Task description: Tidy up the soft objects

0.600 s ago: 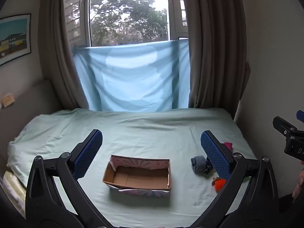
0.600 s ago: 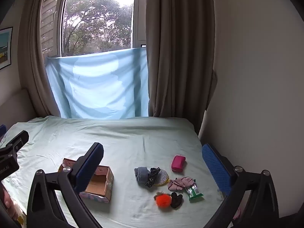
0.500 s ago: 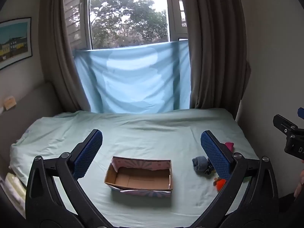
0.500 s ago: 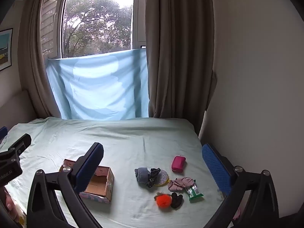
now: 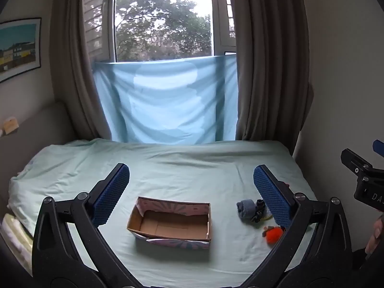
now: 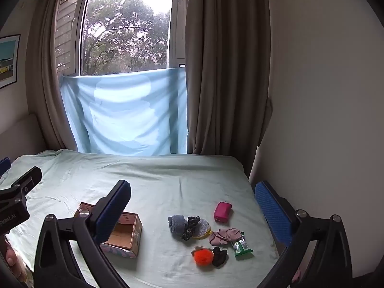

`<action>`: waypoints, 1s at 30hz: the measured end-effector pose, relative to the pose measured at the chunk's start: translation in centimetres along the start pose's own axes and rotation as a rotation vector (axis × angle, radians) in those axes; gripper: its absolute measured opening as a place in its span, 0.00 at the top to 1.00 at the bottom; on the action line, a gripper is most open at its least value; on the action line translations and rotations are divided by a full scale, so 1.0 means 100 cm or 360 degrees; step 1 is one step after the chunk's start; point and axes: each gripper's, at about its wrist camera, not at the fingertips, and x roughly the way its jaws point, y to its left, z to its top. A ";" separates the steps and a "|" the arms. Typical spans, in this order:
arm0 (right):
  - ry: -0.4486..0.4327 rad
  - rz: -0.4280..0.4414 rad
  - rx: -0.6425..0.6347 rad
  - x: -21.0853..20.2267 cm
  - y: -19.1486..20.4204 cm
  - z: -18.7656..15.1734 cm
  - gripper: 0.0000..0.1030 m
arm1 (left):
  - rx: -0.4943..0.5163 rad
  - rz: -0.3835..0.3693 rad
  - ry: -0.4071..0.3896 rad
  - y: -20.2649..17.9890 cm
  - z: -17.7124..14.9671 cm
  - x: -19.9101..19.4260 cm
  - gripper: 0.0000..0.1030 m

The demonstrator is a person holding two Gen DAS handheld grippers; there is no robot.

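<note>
An open, empty cardboard box (image 5: 171, 223) with pink patterned sides sits on the pale green bed; it also shows in the right wrist view (image 6: 124, 234). To its right lies a cluster of small items: a rolled blue sock (image 6: 177, 223), a black scrunchie (image 6: 190, 224), a glittery round disc (image 6: 202, 225), a pink pouch (image 6: 222, 211), a pink fabric piece (image 6: 224, 236), an orange pom-pom (image 6: 203, 256), a black item (image 6: 219, 255) and a green packet (image 6: 242, 246). My left gripper (image 5: 189, 187) is open and empty above the box. My right gripper (image 6: 192, 206) is open and empty above the cluster.
The bed (image 5: 192, 165) meets a blue cloth (image 5: 168, 100) under the window, with brown curtains (image 6: 223, 72) on both sides. A white wall (image 6: 324, 120) runs along the bed's right edge. Folded bedding (image 5: 14, 235) lies at the left edge.
Both grippers have drifted slightly; the box and items sit a little differently in frame. Nothing was picked up or moved on the bed.
</note>
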 end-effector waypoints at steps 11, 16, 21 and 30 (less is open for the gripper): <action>-0.0016 0.0028 0.0008 0.004 -0.001 -0.002 0.00 | -0.0009 0.0005 -0.0005 0.003 0.002 -0.003 0.00; -0.0021 0.0026 0.0007 0.005 0.000 -0.002 0.00 | -0.0013 0.0005 -0.0004 0.004 0.003 -0.005 0.00; -0.0029 0.0019 0.0012 0.004 0.003 -0.005 0.00 | -0.0011 0.0003 -0.0008 0.004 0.004 -0.005 0.00; -0.0040 0.0021 0.0016 0.003 0.007 -0.004 0.00 | 0.0011 -0.0003 -0.0002 0.000 0.009 0.000 0.00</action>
